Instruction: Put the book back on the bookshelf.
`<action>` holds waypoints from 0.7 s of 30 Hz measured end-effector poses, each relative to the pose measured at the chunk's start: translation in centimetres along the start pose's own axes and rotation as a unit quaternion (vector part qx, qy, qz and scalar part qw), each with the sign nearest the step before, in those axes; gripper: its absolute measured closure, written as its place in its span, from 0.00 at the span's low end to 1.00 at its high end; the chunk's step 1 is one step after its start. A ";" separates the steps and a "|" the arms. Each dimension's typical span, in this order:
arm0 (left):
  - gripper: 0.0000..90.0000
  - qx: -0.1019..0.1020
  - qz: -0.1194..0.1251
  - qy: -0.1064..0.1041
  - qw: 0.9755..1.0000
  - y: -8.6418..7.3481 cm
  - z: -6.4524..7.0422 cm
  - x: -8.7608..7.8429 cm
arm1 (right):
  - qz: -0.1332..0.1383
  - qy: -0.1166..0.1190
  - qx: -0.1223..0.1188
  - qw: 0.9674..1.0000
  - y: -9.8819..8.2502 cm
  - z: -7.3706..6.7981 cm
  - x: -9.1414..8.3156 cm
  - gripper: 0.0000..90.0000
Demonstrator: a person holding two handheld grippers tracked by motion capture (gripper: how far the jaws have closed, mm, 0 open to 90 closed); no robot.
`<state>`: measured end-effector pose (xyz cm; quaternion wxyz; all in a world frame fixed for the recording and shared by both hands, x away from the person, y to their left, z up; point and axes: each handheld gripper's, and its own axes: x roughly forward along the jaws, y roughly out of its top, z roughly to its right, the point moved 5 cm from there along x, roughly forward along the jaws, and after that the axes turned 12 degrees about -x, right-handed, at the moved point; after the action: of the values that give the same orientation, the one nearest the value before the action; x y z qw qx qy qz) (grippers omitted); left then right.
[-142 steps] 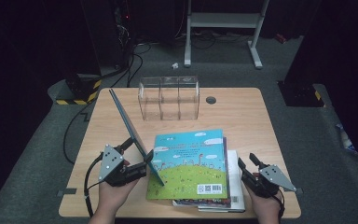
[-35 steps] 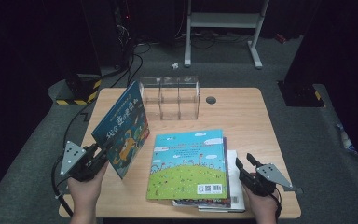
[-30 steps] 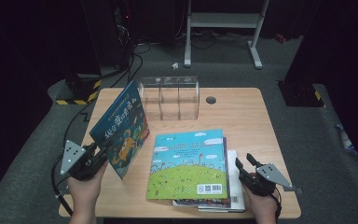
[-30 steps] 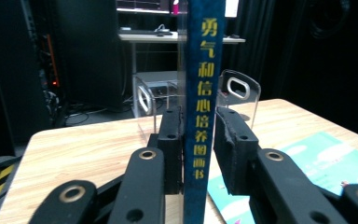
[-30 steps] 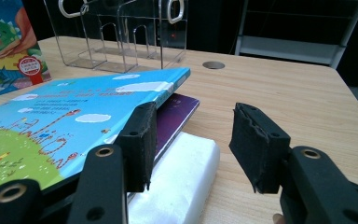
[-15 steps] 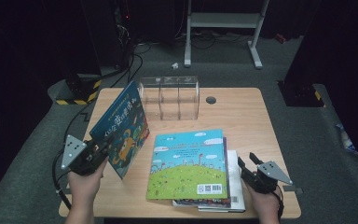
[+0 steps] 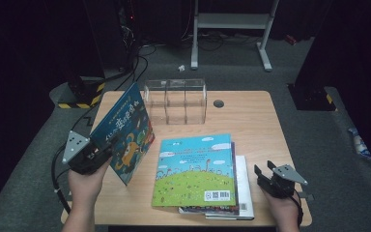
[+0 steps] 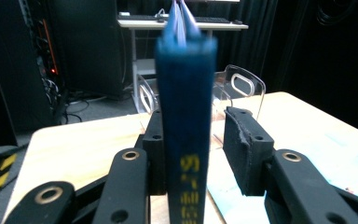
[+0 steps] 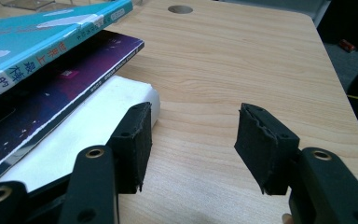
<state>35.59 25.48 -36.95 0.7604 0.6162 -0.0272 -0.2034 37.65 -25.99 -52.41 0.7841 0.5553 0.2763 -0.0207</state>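
Note:
A blue picture book (image 7: 125, 130) stands tilted on its edge at the table's left. My left gripper (image 7: 107, 153) is at its lower spine. In the left gripper view the spine (image 8: 186, 116) sits between the jaws of that gripper (image 8: 198, 149), against the left pad, with a gap to the right pad. These jaws have just been opening. My right gripper (image 7: 263, 172) stands open by the stack's right edge. Its jaws have also just been opening, and nothing is between them. In the right gripper view this gripper (image 9: 193, 140) is beside the white bottom book (image 9: 88, 121).
A stack of three books lies front centre, with a teal book (image 7: 195, 169) on top of a purple one (image 9: 74, 79). A clear acrylic divider box (image 7: 175, 100) stands at the back. A cable hole (image 7: 218, 103) is beside it. Bare wood (image 9: 242, 60) lies to the right.
Since the oldest frame my left gripper has carried the blue book from beside the stack out to the table's left edge. In the last second the right gripper shifted slightly to the right.

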 end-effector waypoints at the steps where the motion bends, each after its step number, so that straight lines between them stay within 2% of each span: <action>1: 0.70 0.002 0.004 0.001 1.000 0.2 0.0 -0.1 | 0.000 0.000 0.000 1.000 0.0 0.0 0.0 0.50; 6: 0.72 0.007 0.012 0.020 1.000 1.2 0.3 0.0 | 0.008 0.008 0.007 1.000 0.0 0.3 -0.3 0.50; 8: 0.73 0.008 0.012 0.021 1.000 1.3 0.3 0.0 | 0.009 0.009 0.009 1.000 0.0 0.3 -0.4 0.50; 9: 0.77 0.009 0.013 0.020 1.000 1.3 0.5 0.1 | 0.009 0.012 0.007 1.000 0.0 0.3 -0.4 0.50; 12: 0.81 0.013 0.021 0.019 1.000 1.5 0.9 0.3 | 0.001 0.014 0.008 1.000 -0.2 0.4 -0.2 0.50; 14: 0.83 0.024 0.025 0.025 0.999 1.6 1.1 0.5 | -0.004 0.015 0.004 1.000 -0.3 0.4 -0.1 0.50; 21: 0.87 0.013 0.019 0.025 0.999 1.8 0.8 0.5 | -0.005 0.019 0.012 1.000 -0.6 0.4 -0.1 0.50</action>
<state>36.26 24.83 -35.15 0.7564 0.6305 -0.0228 -0.1727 37.54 -26.60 -52.75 0.7718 0.5636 0.2939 -0.0174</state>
